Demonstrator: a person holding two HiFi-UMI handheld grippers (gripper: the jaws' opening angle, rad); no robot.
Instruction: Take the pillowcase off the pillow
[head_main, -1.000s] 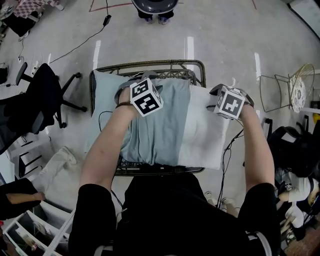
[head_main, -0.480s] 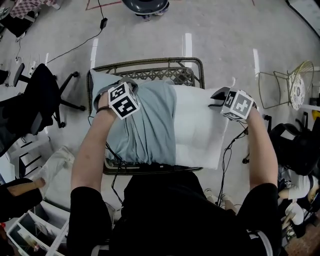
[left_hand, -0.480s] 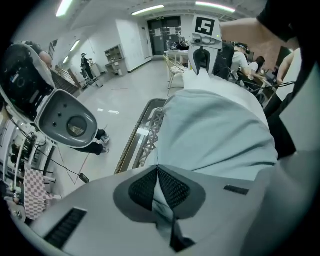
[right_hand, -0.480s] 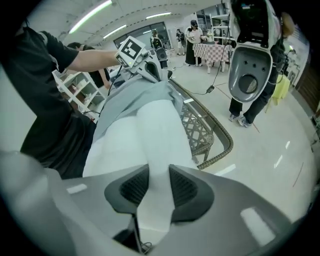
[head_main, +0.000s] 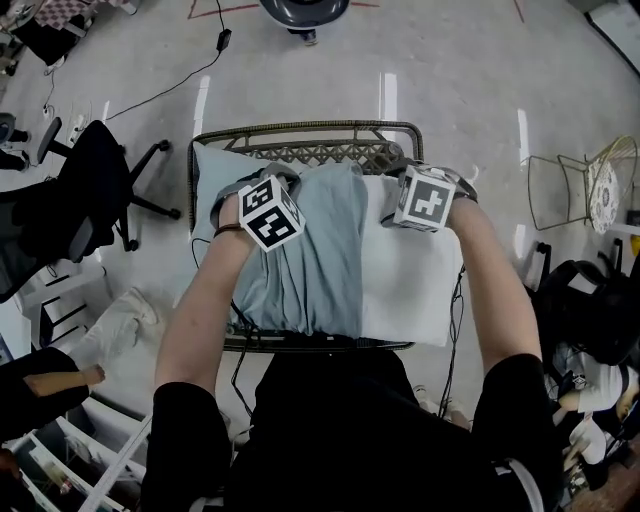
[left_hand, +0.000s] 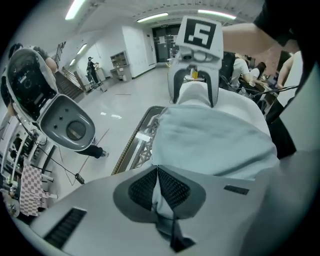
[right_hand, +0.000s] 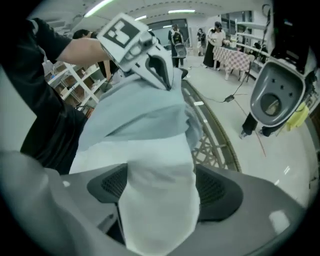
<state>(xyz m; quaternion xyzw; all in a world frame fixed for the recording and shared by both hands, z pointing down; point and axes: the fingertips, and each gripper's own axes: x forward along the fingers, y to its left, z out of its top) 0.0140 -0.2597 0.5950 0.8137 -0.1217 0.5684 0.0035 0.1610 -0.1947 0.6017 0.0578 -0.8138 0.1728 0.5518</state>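
A white pillow lies across a wicker bench, its left part still inside a pale blue pillowcase. My left gripper is shut on a pinch of the blue pillowcase at the pillow's far edge; a thin fold runs between its pads. My right gripper stands just right of the pillowcase's open edge. Its jaws have just been opening and now straddle the bare white pillow, which fills the gap between the pads. The left gripper shows beyond on the blue pillowcase.
A black office chair stands left of the bench and a wire chair at the right. Dark bags sit by my right side. Cables trail on the floor. People stand far off in the room.
My right gripper has moved left from the pillow's right end to beside the pillowcase edge, its jaws wider. The left gripper closed on the pillowcase and pulled it left, baring more pillow.
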